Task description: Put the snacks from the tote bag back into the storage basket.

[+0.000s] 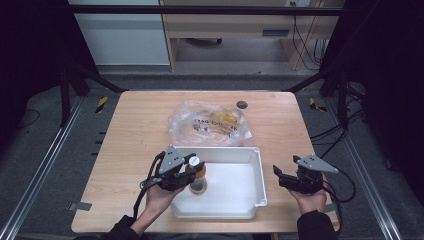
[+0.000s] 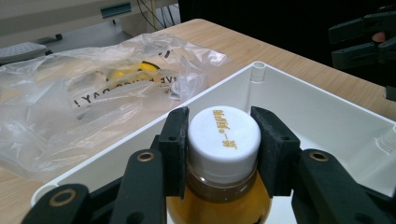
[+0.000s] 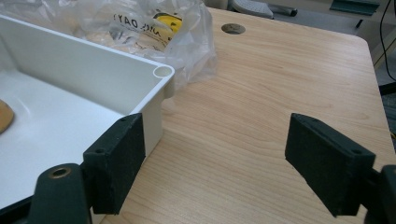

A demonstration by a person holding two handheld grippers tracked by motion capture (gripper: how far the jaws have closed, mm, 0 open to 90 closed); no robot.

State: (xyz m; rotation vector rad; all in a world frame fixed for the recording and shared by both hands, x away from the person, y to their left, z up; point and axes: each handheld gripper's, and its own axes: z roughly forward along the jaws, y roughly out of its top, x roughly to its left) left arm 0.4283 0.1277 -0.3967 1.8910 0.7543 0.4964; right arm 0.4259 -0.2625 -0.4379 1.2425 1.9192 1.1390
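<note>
left tongs (image 2: 223, 154): you have them clamped on the bottle (image 1: 197, 176) cap, inside the tray (image 1: 250, 192), left part
right tongs (image 3: 224, 163): you hold them apart, just right of tray
bag (image 1: 210, 122): behind tray, on bench (image 1: 140, 125)

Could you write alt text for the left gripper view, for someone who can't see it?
Two black jaws of the left gripper clamp the white cap of a bottle of orange liquid, over a white tray. A crumpled clear plastic bag lies beyond on the wooden table.

White tray (image 1: 250, 200), orange bottle (image 2: 219, 205), white cap (image 2: 224, 135).
</note>
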